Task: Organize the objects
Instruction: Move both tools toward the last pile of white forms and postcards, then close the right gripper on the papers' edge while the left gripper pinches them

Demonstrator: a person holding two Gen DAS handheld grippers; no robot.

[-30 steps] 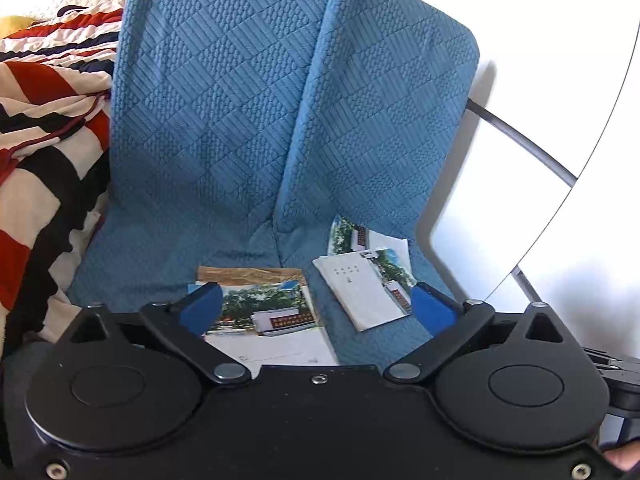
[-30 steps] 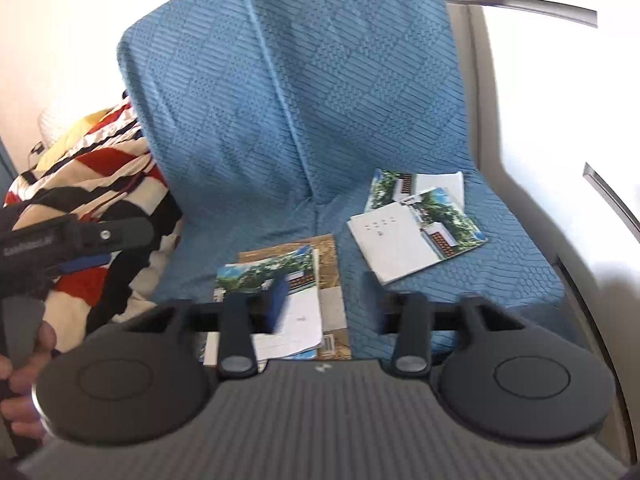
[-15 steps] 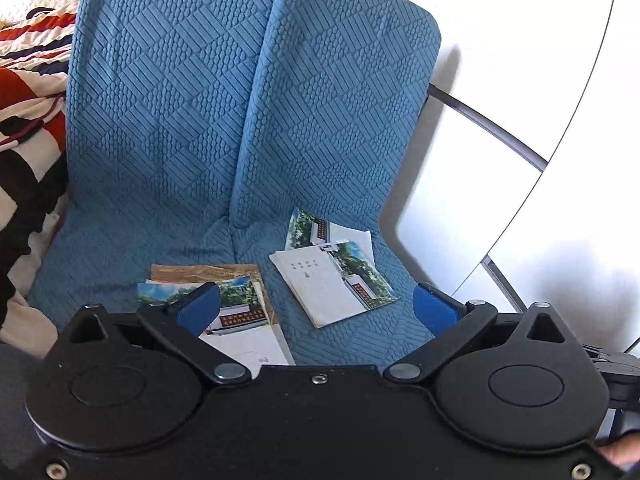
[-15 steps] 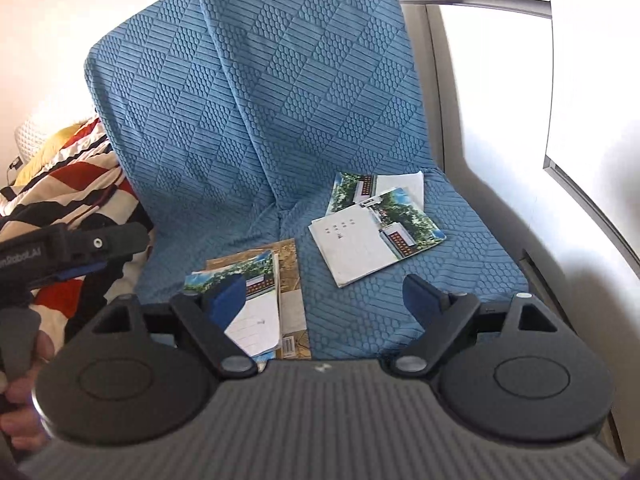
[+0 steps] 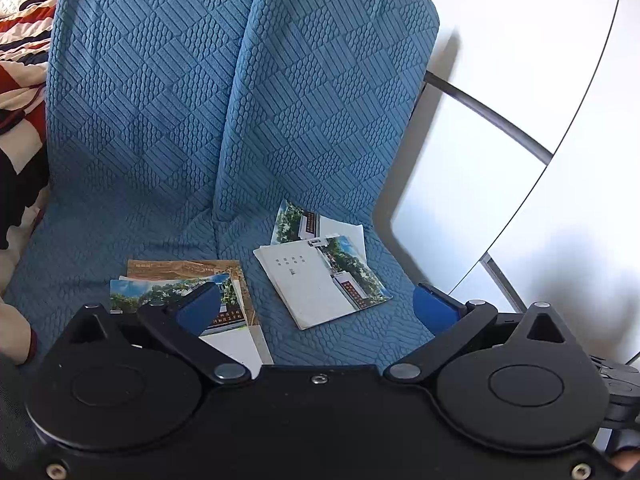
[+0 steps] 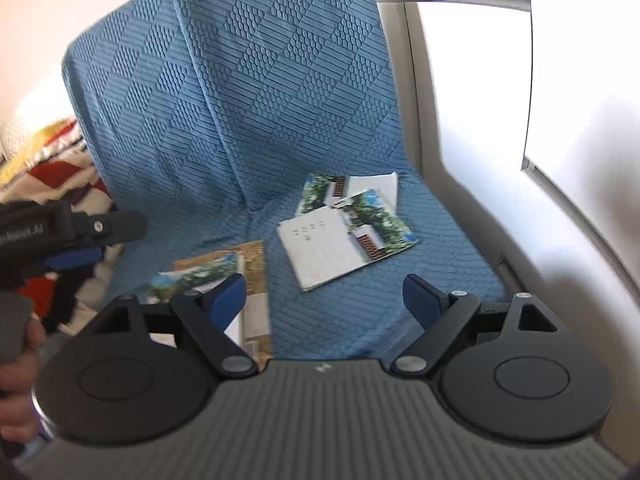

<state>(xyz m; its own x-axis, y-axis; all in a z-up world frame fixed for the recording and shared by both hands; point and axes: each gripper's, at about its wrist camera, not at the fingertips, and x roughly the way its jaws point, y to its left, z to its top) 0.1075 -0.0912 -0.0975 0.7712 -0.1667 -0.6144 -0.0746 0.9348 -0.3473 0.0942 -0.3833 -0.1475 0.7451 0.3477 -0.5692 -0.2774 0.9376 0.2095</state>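
Note:
Two small piles of photo booklets lie on a blue quilted seat [image 5: 352,332]. The right pile [image 5: 320,276] has a white booklet with a photo cover on top; it also shows in the right wrist view [image 6: 340,240]. The left pile [image 5: 180,280] has a photo booklet over a brown one, also seen in the right wrist view [image 6: 224,268]. My left gripper [image 5: 316,308] is open and empty, above the seat's front. My right gripper [image 6: 324,296] is open and empty, just short of the right pile.
A striped red, black and white blanket [image 5: 20,60] lies left of the seat. White curved panels with grey bars [image 5: 500,116] stand to the right. The left gripper's body [image 6: 60,228] shows at the left of the right wrist view.
My right gripper has opened from shut. Both grippers have swung to the right and closer, so the right pile sits nearer the centre of each view.

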